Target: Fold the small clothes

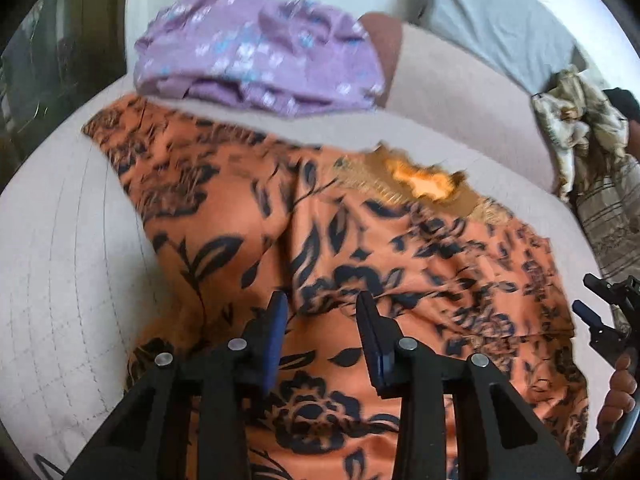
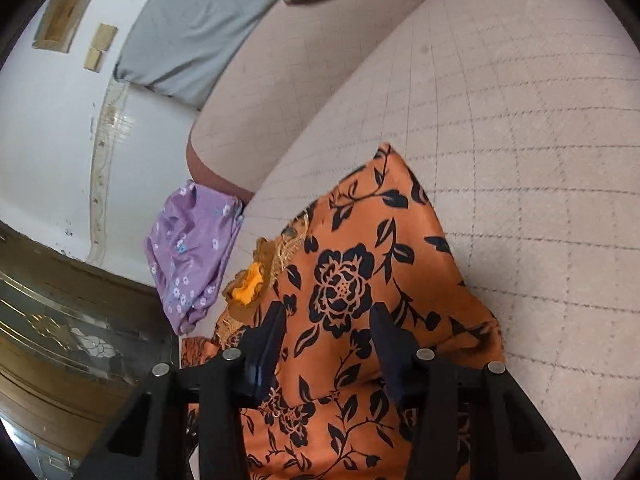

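- The left gripper (image 1: 322, 304) is hanging over the near part of an orange garment (image 1: 360, 240) printed with dark flowers and leaves; its jaws are standing partly apart with a gap between the blue pads (image 1: 276, 344), and no fold of cloth is showing pinched between them.
- The right gripper (image 2: 328, 316) is pointing down at the same orange garment (image 2: 360, 280), its jaws also partly apart above the printed flowers, gripping nothing that can be seen.
- The orange garment is lying spread on a pale quilted mattress (image 1: 60, 260), with a gold-trimmed neckline (image 1: 420, 184) at its far edge.
- At the right edge of the left wrist view, the right gripper (image 1: 596, 312) and the person's fingers (image 1: 620, 388) holding it are showing just beside the garment.
- Beyond the orange garment, a folded purple floral garment (image 1: 256, 56) is lying near the mattress edge, apart from it.
- Farther back, a grey pillow (image 2: 200, 28) and a crumpled patterned cloth (image 1: 580, 120) are lying by the white wall (image 2: 52, 128).
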Demonstrator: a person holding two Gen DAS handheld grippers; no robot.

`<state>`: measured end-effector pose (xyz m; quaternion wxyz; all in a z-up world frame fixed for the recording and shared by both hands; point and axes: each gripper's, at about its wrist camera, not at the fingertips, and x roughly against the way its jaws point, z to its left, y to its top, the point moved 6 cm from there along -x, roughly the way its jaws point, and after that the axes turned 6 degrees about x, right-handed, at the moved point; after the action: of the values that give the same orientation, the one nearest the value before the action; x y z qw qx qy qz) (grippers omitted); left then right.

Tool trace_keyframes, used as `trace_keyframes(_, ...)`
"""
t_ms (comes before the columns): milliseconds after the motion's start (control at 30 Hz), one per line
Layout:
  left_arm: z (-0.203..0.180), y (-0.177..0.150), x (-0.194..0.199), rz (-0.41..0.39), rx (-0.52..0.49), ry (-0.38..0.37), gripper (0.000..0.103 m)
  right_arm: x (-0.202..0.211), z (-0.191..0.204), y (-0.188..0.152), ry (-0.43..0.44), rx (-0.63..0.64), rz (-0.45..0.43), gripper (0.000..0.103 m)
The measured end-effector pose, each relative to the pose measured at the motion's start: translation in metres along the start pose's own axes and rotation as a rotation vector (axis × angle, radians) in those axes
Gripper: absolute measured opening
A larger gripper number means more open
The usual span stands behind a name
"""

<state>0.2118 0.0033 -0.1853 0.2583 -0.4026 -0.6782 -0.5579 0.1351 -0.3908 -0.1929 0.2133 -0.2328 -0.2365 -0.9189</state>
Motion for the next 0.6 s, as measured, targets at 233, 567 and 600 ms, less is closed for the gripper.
trace_keyframes(233, 0.004, 0.003, -0.018, 0.033, 0.007, -0.026, 0.075, -0.038, -0.023, -0.007, -0.123, -0.081, 0.124, 0.045)
trace_keyframes(567, -0.001, 0.016, -0.039, 0.046, 0.035, -0.098, 0.008, -0.043, -0.013, -0.009, -0.154, -0.017, 0.133, 0.050)
trace_keyframes(600, 0.000, 0.018, -0.036, 0.037, 0.049, -0.111, 0.007, -0.044, -0.013, -0.010, -0.155, -0.018, 0.132, 0.050)
